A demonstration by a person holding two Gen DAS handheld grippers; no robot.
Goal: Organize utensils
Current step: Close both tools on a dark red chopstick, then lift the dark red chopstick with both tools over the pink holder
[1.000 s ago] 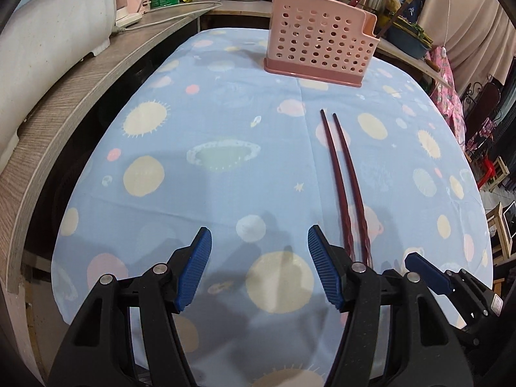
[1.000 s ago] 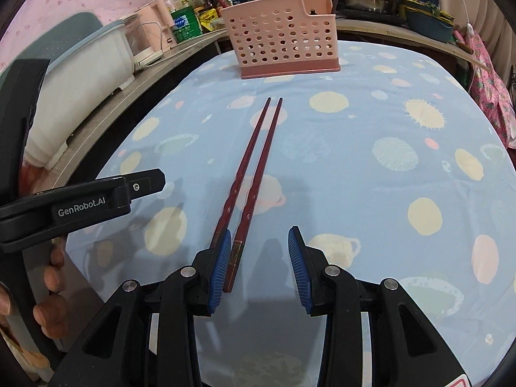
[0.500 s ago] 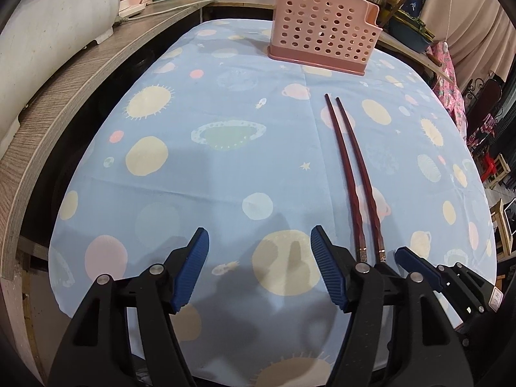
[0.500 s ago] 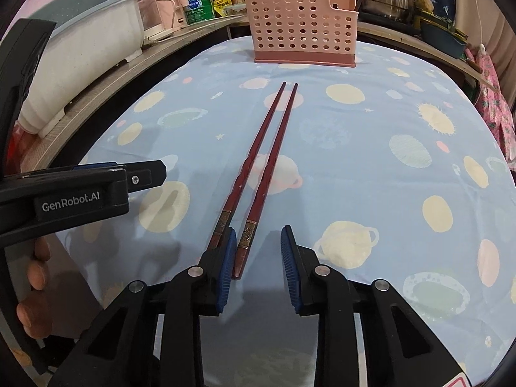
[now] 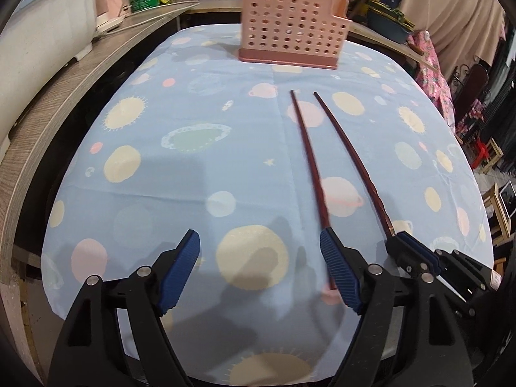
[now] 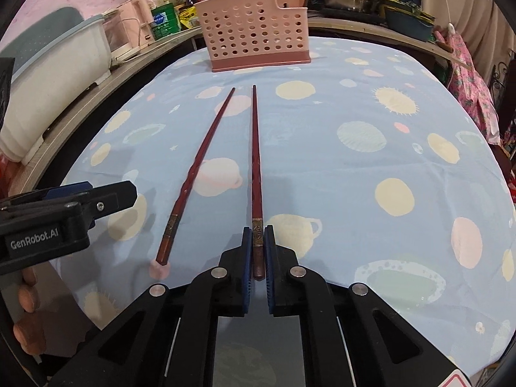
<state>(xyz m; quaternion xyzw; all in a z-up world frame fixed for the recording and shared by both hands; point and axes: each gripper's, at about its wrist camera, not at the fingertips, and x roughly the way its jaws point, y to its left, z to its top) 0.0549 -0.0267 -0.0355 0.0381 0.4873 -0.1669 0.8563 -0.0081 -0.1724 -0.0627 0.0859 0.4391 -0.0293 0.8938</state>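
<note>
Pinching one chopstick (image 6: 257, 174) by its near end, the right gripper (image 6: 257, 251) has just closed on it. Its long side points straight ahead at the pink basket (image 6: 256, 32). The other chopstick (image 6: 196, 174) lies on the tablecloth (image 6: 354, 193), nearer the left gripper (image 5: 258, 267), whose jaws have just been opening on nothing.

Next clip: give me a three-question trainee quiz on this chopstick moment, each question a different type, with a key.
1. True or false: the right gripper is shut on one chopstick.
2. Where is the other chopstick? A) inside the pink basket B) lying on the tablecloth C) between the left gripper's pads
3. Fill in: the left gripper is ____, with nothing between its pads.

Key: 1 true; 2 B; 3 open.
</note>
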